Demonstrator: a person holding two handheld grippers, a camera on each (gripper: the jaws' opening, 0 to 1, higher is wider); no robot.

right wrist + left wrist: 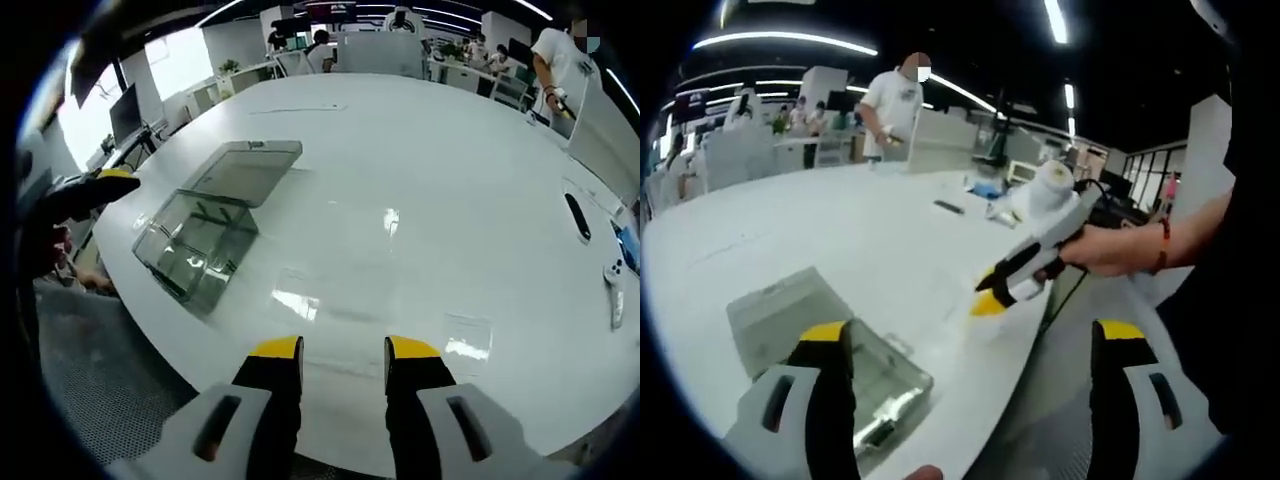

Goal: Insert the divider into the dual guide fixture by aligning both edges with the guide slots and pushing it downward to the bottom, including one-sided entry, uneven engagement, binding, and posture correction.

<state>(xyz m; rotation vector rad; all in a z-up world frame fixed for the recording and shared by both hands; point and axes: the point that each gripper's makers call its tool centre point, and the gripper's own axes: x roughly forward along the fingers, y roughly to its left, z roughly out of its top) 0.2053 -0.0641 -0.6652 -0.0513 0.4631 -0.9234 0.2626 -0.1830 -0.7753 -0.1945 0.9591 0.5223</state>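
Step in hand: approach, judged from the scene; nothing gripped, divider not yet picked up.
Left claw: yellow-tipped black jaws spread wide, holding nothing, poised above the near bench edge beside the box.
Right claw: yellow-tipped jaws parted by a narrow gap, holding nothing, hovering over bare bench near the edge; seen in the left gripper view held in a hand with a red wristband.
Dual guide fixture: clear plastic rectangular box with its hinged lid lying open flat behind it, close to the near edge of the bench; thin upright pieces inside, too blurred to tell slots from dividers.
Divider: faint clear flat squares lie on the bench ahead of the right claw, well apart from the box; cannot tell whether one is the divider.
Doing it well: pinch the divider at its top middle, hold level, meet both slots together, press straight down; back off and re-square if one side binds.
Bench: large glossy white rounded bench, glare from ceiling lights; dark remote-like object near the far right edge.
Room: open office, strip lights, desks, a person in a white shirt standing at the far edge.
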